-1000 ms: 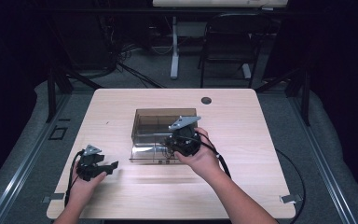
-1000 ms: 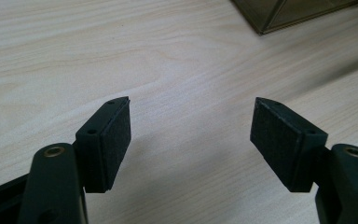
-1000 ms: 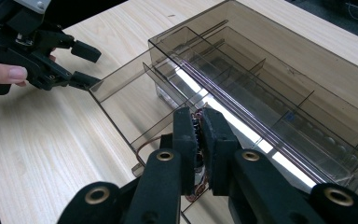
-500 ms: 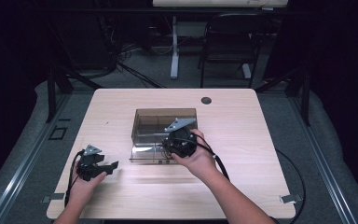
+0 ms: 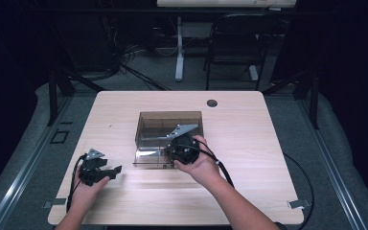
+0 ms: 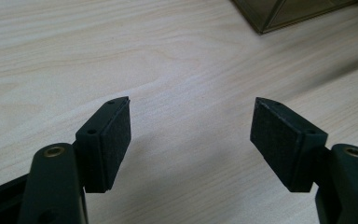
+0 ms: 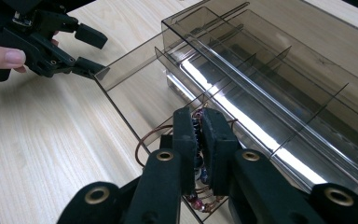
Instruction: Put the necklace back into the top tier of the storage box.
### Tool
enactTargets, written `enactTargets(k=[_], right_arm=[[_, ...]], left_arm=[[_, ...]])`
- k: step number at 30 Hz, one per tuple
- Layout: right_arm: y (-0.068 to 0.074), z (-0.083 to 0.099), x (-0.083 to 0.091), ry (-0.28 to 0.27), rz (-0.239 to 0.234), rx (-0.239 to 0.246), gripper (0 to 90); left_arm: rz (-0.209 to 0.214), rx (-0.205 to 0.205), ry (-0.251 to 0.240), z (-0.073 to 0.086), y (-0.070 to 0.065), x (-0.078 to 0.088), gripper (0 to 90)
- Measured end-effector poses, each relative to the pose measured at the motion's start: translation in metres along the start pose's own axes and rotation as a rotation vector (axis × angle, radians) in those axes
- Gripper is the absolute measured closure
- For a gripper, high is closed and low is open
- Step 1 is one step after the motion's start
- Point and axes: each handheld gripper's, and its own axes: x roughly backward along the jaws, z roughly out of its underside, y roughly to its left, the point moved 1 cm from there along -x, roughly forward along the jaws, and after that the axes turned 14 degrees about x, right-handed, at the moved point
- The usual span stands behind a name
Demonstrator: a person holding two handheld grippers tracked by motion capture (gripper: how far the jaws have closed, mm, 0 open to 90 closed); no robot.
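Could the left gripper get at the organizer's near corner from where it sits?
Probably yes. The left gripper has its jaws open over bare table, and nothing lies between it and the organizer.

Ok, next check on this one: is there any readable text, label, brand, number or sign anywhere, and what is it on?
None can be read.
The smoked plastic organizer box carries no label or print.
The beaded wire piece clamped in the right gripper has no tag.
The left gripper, its jaws apart, shows plain black pads with no marking.
The wooden table is bare of stickers or writing.
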Motion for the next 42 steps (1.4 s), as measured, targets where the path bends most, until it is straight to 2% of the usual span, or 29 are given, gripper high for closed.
enactTargets(k=[17,30,36,42], right_arm=[[0.002,0.002,-0.006,0.026,-0.017,-0.008,84.7],[0.001,0.002,-0.005,0.012,-0.012,-0.025,82.8],[0.001,0.002,0.0,-0.002,-0.004,-0.023,77.8],[0.0,0.002,0.005,-0.02,0.007,-0.021,67.8]], left_arm=[[-0.001,-0.002,0.003,0.001,0.0,0.001,29.1],[-0.003,0.003,-0.002,0.001,0.001,0.001,29.1],[-0.004,0.003,-0.002,0.001,0.001,0.001,29.1],[-0.004,0.003,-0.002,0.001,0.001,0.001,29.2]])
